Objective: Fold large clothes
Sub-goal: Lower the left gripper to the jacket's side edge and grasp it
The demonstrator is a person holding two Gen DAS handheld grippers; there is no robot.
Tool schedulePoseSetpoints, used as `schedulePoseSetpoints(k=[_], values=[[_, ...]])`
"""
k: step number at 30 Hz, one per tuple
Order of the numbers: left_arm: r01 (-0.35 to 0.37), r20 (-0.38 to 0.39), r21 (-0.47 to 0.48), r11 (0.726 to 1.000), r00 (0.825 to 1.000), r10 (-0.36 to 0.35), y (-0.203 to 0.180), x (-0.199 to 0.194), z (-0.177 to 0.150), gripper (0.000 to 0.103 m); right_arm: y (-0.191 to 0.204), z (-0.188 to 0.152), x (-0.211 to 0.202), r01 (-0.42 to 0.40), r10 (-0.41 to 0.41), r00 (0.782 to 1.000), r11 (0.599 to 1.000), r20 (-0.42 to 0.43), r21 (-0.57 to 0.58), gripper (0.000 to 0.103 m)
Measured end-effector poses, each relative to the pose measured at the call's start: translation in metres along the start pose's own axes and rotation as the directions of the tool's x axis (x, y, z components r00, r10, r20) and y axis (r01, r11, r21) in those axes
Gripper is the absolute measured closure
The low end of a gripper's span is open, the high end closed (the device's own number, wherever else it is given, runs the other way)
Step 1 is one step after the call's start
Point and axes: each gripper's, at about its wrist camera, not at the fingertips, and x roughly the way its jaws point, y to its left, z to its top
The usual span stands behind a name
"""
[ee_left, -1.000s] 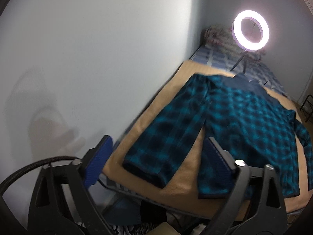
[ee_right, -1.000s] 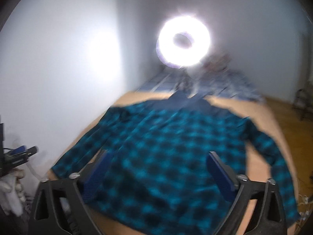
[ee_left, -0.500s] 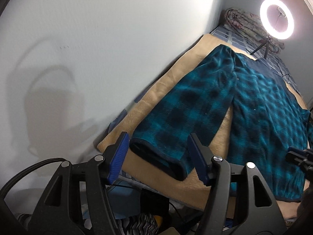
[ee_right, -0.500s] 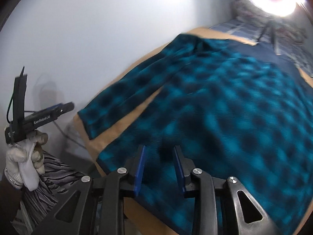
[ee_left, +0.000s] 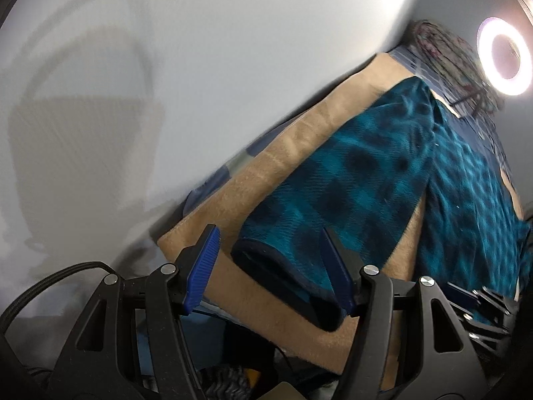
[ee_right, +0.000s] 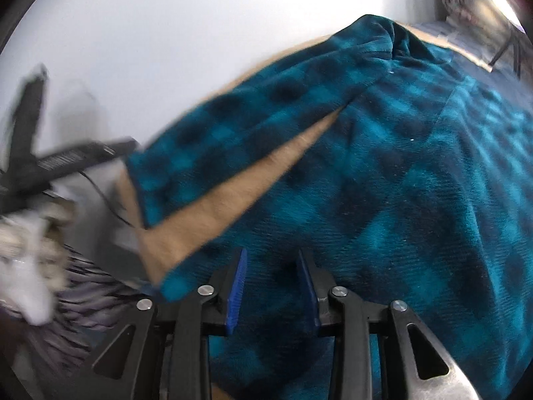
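A large teal and black checked shirt (ee_left: 459, 180) lies flat on a tan blanket (ee_left: 266, 163). Its left sleeve (ee_left: 339, 186) stretches toward me, with the dark cuff (ee_left: 283, 276) lying between the fingers of my open left gripper (ee_left: 269, 266). In the right wrist view the shirt body (ee_right: 416, 183) fills the frame and the sleeve (ee_right: 233, 126) angles off to the left. My right gripper (ee_right: 271, 283) is open with its fingers narrowly apart, right over the shirt's lower left hem corner (ee_right: 186, 283).
A white wall (ee_left: 200, 66) runs along the blanket's left edge. A lit ring light (ee_left: 504, 60) stands at the far end near a bundle of bedding (ee_left: 443, 50). The left gripper's handle and a gloved hand (ee_right: 33, 266) show in the right wrist view.
Both grippers have dropped closer to the shirt. The left one now straddles the sleeve cuff. The right one has moved down onto the hem corner, its fingers a little wider apart.
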Motion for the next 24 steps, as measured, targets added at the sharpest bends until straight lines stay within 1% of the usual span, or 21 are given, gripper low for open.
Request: schedulePoseSetpoints(k=[2, 4, 7, 10, 12, 14, 17, 18, 20, 21, 24], values=[[0.004, -0.023, -0.018, 1.0, 1.0, -0.004, 0.002, 0.009, 0.0, 0.039, -0.005, 0.003, -0.012, -0.022, 0.021, 0.999, 0.999, 0.025, 0.025, 0.06], [0.007, -0.044, -0.034, 0.999, 0.999, -0.008, 0.003, 0.017, -0.001, 0.039, -0.011, 0.004, -0.025, -0.024, 0.022, 0.998, 0.999, 0.051, 0.041, 0.054], [0.025, -0.071, -0.067, 0.997, 0.997, -0.03, 0.005, 0.025, -0.004, 0.039, -0.021, 0.01, -0.035, -0.059, 0.053, 0.996, 0.994, 0.07, 0.091, 0.054], [0.027, -0.069, -0.073, 0.997, 0.997, -0.032, 0.006, 0.024, -0.007, 0.039, -0.026, 0.019, -0.036, -0.1, 0.089, 0.993, 0.983, 0.079, 0.153, 0.054], [0.034, -0.064, -0.072, 0.997, 0.997, -0.039, 0.007, 0.019, -0.009, 0.039, -0.024, 0.029, -0.026, -0.131, 0.119, 0.99, 0.973, 0.073, 0.191, 0.059], [0.048, -0.057, -0.073, 0.996, 0.997, -0.052, 0.008, 0.011, -0.013, 0.039, -0.02, 0.043, -0.012, -0.149, 0.138, 0.988, 0.965, 0.067, 0.214, 0.061], [0.092, -0.057, -0.079, 0.993, 0.994, -0.096, 0.007, 0.0, -0.021, 0.039, -0.02, 0.064, 0.009, -0.133, 0.121, 0.991, 0.956, 0.061, 0.262, 0.06], [0.117, -0.064, -0.086, 0.989, 0.99, -0.123, 0.006, -0.002, -0.025, 0.039, -0.021, 0.069, 0.015, -0.134, 0.123, 0.991, 0.95, 0.057, 0.281, 0.06], [0.182, -0.089, -0.096, 0.979, 0.978, -0.191, 0.003, -0.001, -0.029, 0.039, -0.027, 0.082, 0.029, -0.133, 0.126, 0.991, 0.937, 0.043, 0.324, 0.06], [0.205, -0.102, -0.097, 0.974, 0.971, -0.215, 0.0, 0.0, -0.031, 0.041, -0.029, 0.087, 0.035, -0.128, 0.123, 0.992, 0.932, 0.037, 0.339, 0.061], [0.226, -0.11, -0.087, 0.97, 0.966, -0.235, -0.008, 0.004, -0.031, 0.047, -0.04, 0.101, 0.05, -0.114, 0.115, 0.993, 0.913, 0.022, 0.392, 0.061]])
